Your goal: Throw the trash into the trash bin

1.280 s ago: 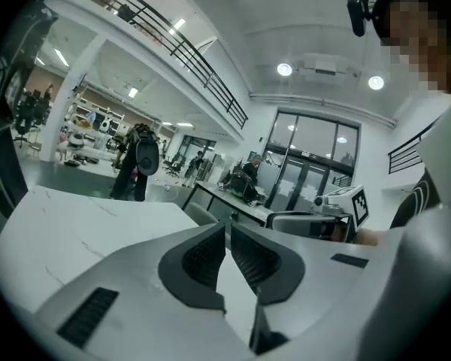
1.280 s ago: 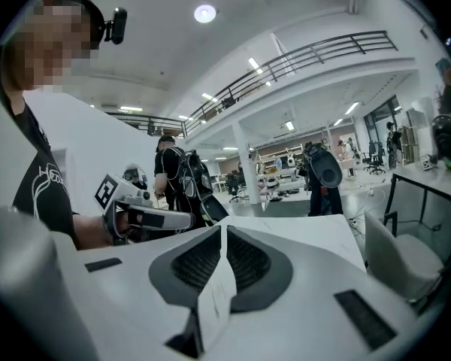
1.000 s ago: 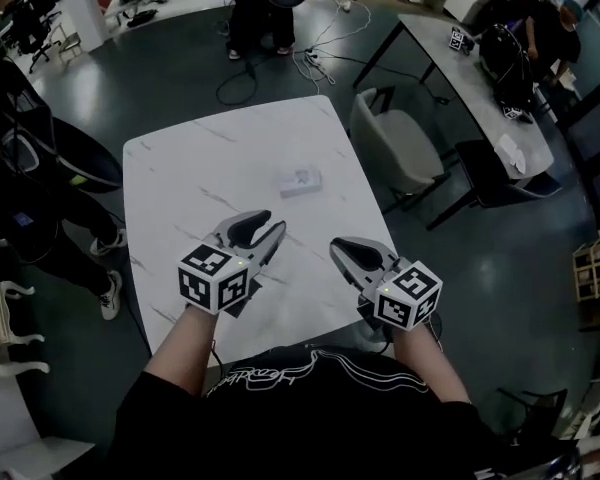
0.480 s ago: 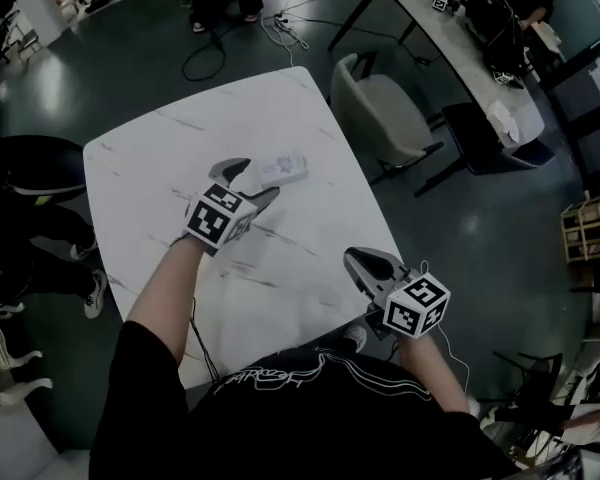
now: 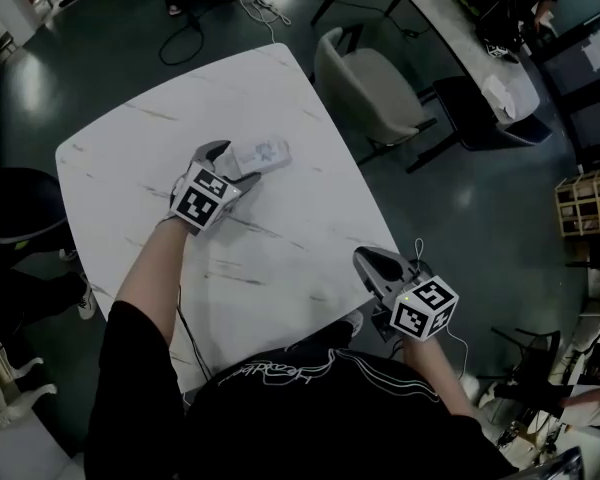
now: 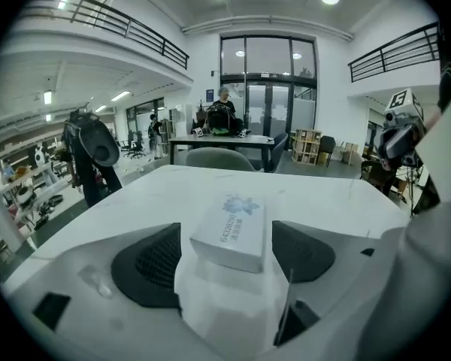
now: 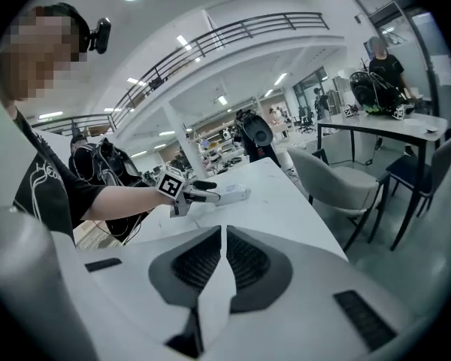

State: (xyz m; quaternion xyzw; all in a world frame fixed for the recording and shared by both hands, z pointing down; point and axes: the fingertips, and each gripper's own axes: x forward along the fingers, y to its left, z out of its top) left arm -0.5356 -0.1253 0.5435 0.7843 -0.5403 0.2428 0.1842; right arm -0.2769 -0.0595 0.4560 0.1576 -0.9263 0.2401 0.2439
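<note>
A small white box with blue print (image 5: 261, 154) lies on the white marble table (image 5: 280, 258), towards its far side. My left gripper (image 5: 227, 164) is down at the box. In the left gripper view the box (image 6: 233, 230) sits between the two dark pads (image 6: 146, 265), which stand apart from its sides. These jaws have just been opening, and they are open around the box. My right gripper (image 5: 377, 266) hangs shut and empty over the table's near right corner. Its pads (image 7: 199, 260) meet in the right gripper view, where the left gripper (image 7: 196, 195) and the box (image 7: 234, 194) show far off.
A grey armchair (image 5: 365, 83) stands off the table's far right side. Behind it is a long desk (image 5: 470, 43) with gear and a person. A dark round object (image 5: 15, 203) is on the floor at the left. Cables (image 5: 195, 33) lie beyond the table.
My left gripper has gone forward from the near edge to the box and opened its jaws around it. The right gripper has drifted right and nearer, still shut.
</note>
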